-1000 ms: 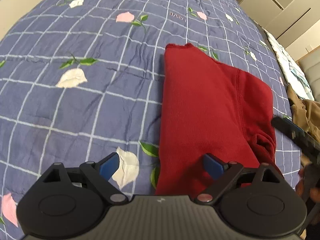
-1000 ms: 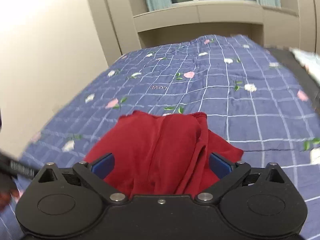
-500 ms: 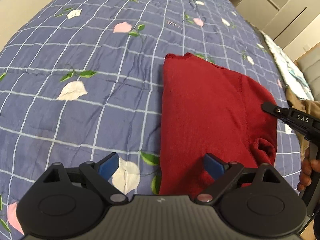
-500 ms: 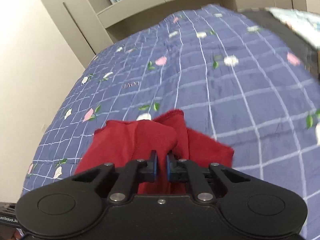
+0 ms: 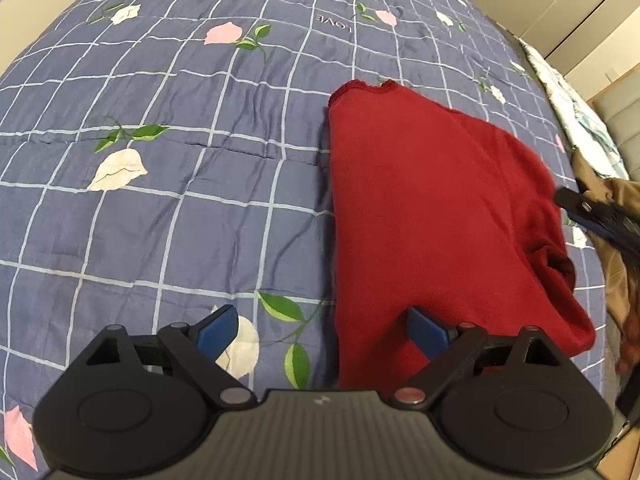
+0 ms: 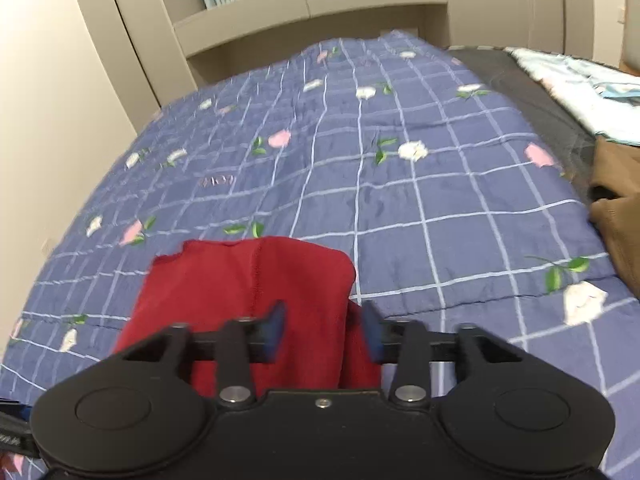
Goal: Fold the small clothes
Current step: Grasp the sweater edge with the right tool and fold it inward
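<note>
Left wrist view: we see our left hand-held gripper [image 5: 322,330] spread wide and empty, the folded red garment [image 5: 432,216] lying on the bed [image 5: 160,200] just ahead of its right finger. Our right hand-held gripper [image 6: 322,330] has just been opening, its half-parted jaws straddling the garment's edge without pressing it.

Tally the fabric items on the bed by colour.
Red: 1, the folded garment
Brown: 1, the bunched garment at the bed's edge
Pale printed: 1, the cloth
Blue checked floral: 1, the quilt underneath
Total: 4
</note>
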